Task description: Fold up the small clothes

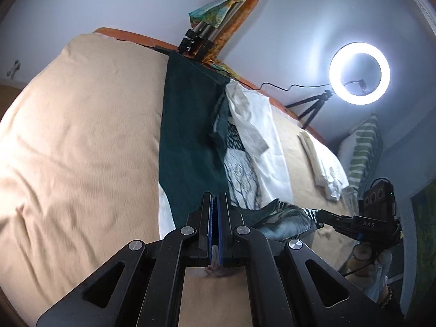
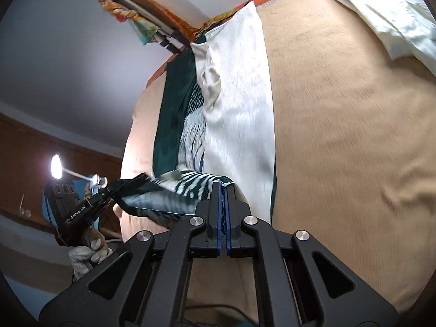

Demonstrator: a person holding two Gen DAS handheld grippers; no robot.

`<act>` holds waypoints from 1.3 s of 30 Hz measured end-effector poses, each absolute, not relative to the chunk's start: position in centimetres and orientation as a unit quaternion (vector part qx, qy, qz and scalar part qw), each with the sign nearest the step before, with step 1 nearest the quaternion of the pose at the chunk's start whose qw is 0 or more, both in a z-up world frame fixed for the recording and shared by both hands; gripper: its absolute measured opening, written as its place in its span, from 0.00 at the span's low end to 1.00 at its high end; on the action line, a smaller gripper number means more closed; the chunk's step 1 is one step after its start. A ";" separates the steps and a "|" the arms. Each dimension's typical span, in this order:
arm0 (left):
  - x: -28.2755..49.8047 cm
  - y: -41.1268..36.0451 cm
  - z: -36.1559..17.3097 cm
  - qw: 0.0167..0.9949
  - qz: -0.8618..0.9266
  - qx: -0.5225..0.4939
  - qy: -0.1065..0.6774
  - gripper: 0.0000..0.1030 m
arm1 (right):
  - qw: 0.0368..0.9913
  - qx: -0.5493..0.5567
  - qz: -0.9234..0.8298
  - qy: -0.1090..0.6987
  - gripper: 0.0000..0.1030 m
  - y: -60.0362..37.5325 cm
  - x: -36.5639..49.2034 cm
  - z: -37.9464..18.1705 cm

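A small garment [image 1: 190,136], dark green with a white panel and a dark printed pattern, lies stretched lengthwise over the bed. In the right wrist view the garment [image 2: 237,125] shows mostly its white side. My left gripper [image 1: 216,199] is shut on the near green edge. My right gripper [image 2: 224,188] is shut on the near patterned corner. The near hem hangs lifted between the two grippers. Each gripper also shows in the other's view, the right gripper [image 1: 320,214] at the right and the left gripper [image 2: 141,178] at the left.
A beige blanket [image 1: 81,136] covers the bed. More pale folded cloth [image 1: 327,169] lies near the bed's far side, and the same folded cloth [image 2: 395,21] sits top right. A ring light [image 1: 359,73] on a tripod and a second tripod [image 1: 201,35] stand beyond the bed.
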State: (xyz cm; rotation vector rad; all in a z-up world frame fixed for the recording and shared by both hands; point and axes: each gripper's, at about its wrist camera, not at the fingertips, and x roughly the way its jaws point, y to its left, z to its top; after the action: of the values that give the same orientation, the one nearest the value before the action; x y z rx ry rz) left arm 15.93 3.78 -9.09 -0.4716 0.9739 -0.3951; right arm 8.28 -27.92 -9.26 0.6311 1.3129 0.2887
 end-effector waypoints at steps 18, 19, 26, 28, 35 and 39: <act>22.0 3.9 -12.5 0.830 -0.160 -0.212 0.491 0.02 | 0.717 0.317 0.097 0.613 0.03 -29.3 13.3 -14.6; 22.0 4.0 -12.4 0.832 -0.154 -0.208 0.491 0.03 | 0.720 0.313 0.095 0.613 0.06 -29.3 13.4 -14.4; 21.3 5.3 -10.0 0.860 -0.136 -0.191 0.454 0.09 | 0.761 0.258 0.101 0.587 0.38 -29.3 12.8 -11.6; 21.1 5.4 -9.7 0.862 -0.141 -0.187 0.450 0.09 | 0.760 0.256 0.117 0.586 0.38 -28.9 12.7 -11.4; 20.9 4.2 -10.4 0.865 -0.143 -0.160 0.453 0.09 | 0.766 0.195 0.124 0.600 0.38 -26.9 12.6 -12.0; 22.2 4.6 -10.5 0.864 -0.140 -0.165 0.455 0.09 | 0.789 0.170 0.108 0.580 0.38 -27.5 13.6 -11.2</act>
State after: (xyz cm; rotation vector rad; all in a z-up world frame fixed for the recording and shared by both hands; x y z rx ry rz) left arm 22.16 4.63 -10.48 -0.3452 0.9536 -0.2941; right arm 13.58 -27.49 -11.19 0.3662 1.2496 0.2331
